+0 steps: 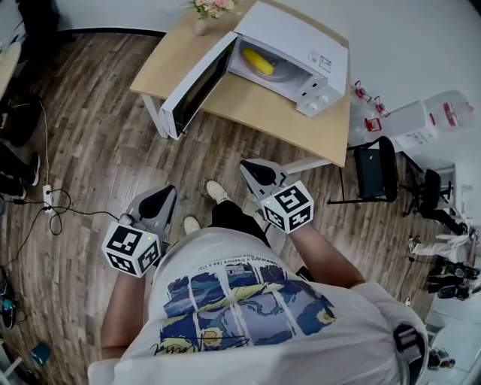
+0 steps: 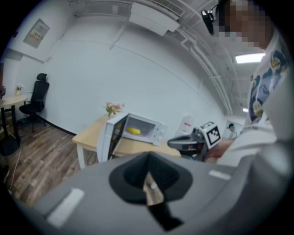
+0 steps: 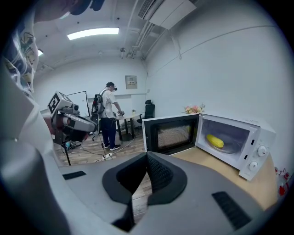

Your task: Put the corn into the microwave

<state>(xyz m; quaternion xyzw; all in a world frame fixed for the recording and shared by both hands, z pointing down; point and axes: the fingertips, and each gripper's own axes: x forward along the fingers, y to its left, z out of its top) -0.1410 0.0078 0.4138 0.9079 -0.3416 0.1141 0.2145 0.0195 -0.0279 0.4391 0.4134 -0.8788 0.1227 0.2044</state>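
Note:
The white microwave (image 1: pixel 301 45) stands on a light wooden table (image 1: pixel 263 113) with its door (image 1: pixel 197 86) swung wide open. The yellow corn (image 1: pixel 258 62) lies inside on the turntable; it also shows in the left gripper view (image 2: pixel 133 131) and the right gripper view (image 3: pixel 214 141). Both grippers hang well short of the table, over the wooden floor. My left gripper (image 1: pixel 160 200) (image 2: pixel 148 176) is shut and holds nothing. My right gripper (image 1: pixel 255 171) (image 3: pixel 147 172) is shut and empty too, pointing toward the open door (image 3: pixel 171 133).
A small vase of flowers (image 1: pixel 213 7) sits at the table's far edge. A black chair (image 1: pixel 376 169) and white containers (image 1: pixel 432 120) stand to the right. Cables and a power strip (image 1: pixel 45 199) lie on the floor at left. Another person (image 3: pixel 109 119) stands far off.

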